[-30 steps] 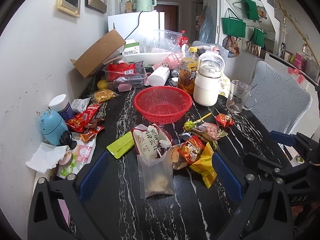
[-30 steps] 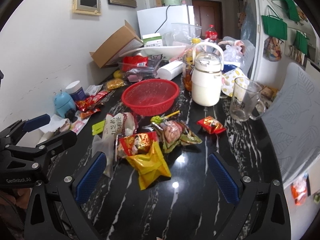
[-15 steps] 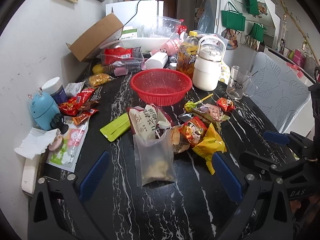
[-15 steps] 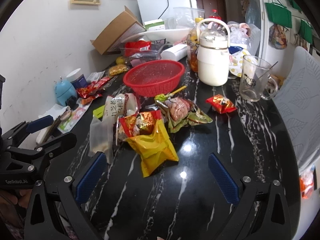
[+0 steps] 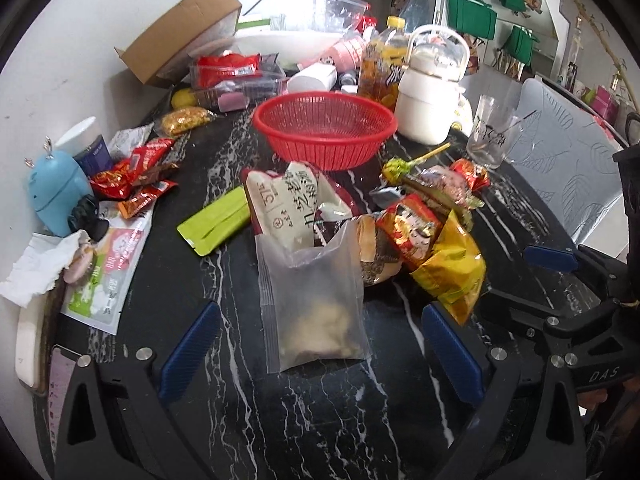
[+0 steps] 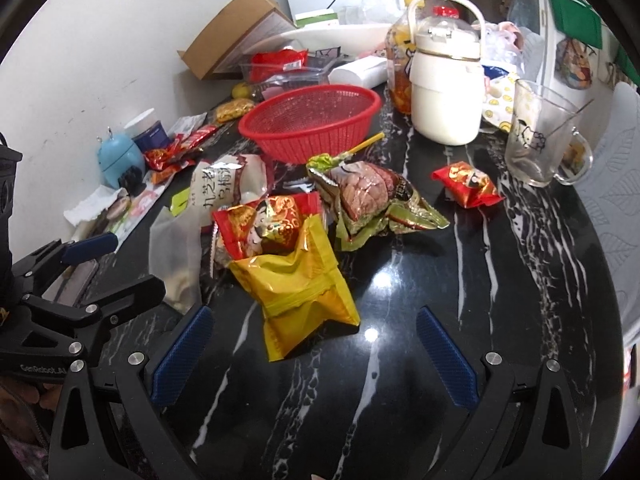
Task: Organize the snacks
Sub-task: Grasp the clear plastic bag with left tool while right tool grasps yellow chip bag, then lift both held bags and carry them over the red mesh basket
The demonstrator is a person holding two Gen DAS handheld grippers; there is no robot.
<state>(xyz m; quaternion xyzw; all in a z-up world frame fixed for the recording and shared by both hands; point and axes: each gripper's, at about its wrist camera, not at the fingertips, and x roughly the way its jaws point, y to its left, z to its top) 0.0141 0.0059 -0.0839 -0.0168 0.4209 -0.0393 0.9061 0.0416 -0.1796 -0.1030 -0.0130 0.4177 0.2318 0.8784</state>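
Observation:
A pile of snack packets lies mid-table before an empty red basket (image 5: 325, 128) (image 6: 310, 118). My left gripper (image 5: 318, 350) is open and empty, its jaws either side of a frosted clear bag (image 5: 314, 296). Behind the bag are a white-and-maroon packet (image 5: 290, 200) and a green packet (image 5: 216, 220). My right gripper (image 6: 314, 360) is open and empty, just short of a yellow packet (image 6: 298, 286) under a red-gold packet (image 6: 268, 226). A meat packet (image 6: 368, 196), a lollipop (image 6: 340, 156) and a small red packet (image 6: 466, 182) lie beyond.
A white jug (image 6: 446, 92), a drink bottle (image 5: 380, 68) and a glass mug (image 6: 540, 136) stand at the back right. A cardboard box (image 5: 180, 36), a blue figure (image 5: 56, 194), red packets (image 5: 132, 168) and tissue (image 5: 36, 264) line the left wall. The table edge curves on the right.
Both grippers have moved forward and lower toward the snack pile. The frosted bag now sits between the left jaws and the yellow packet is close to the right ones. Nothing has been gripped.

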